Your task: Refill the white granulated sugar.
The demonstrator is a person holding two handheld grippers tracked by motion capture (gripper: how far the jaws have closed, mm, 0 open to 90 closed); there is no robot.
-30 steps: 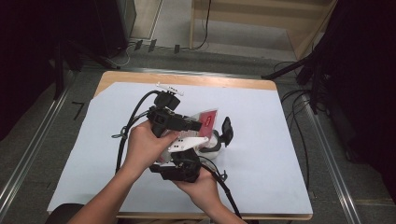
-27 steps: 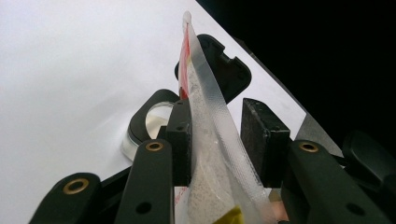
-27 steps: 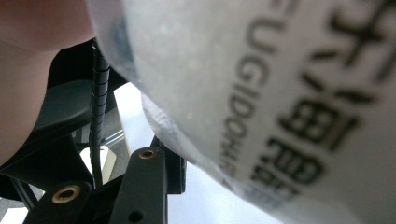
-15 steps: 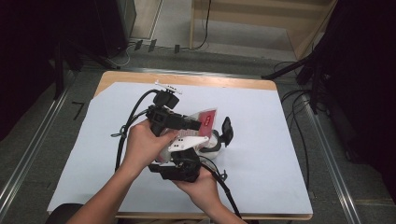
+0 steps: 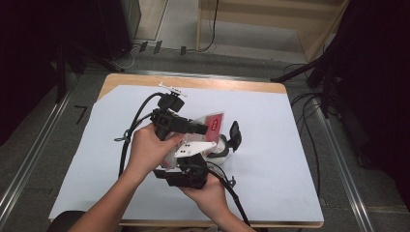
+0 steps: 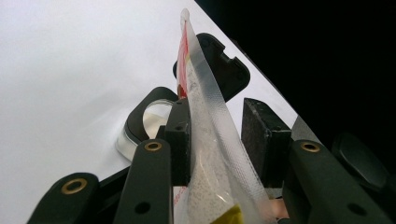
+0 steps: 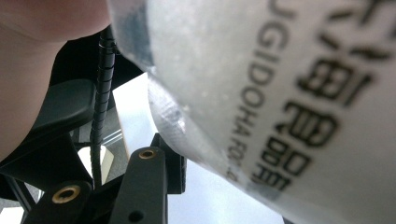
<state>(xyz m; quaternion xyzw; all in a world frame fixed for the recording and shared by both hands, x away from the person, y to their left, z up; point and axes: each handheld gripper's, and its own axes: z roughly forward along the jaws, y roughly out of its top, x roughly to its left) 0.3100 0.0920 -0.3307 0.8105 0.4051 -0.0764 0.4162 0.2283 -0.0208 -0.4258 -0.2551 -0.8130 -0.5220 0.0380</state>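
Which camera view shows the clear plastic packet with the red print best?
The left gripper view: the clear plastic packet with the red print stands edge-on between the left gripper jaws. The high view shows its red face small behind the hands. The right gripper view shows it blurred, close-up.

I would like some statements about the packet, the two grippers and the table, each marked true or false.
1. A packet with a clear crimped edge stands between the jaws of the left gripper. True.
2. The table is covered with a green cloth. False: its cover is white.
3. The packet shows red at its far end. True.
4. The packet lies flat on the table, away from both grippers. False: it is held up between them, above the table.
5. Dark printed letters show on the packet close to the right gripper. True.
6. The person's two hands are far apart. False: they are close together near the table's middle.
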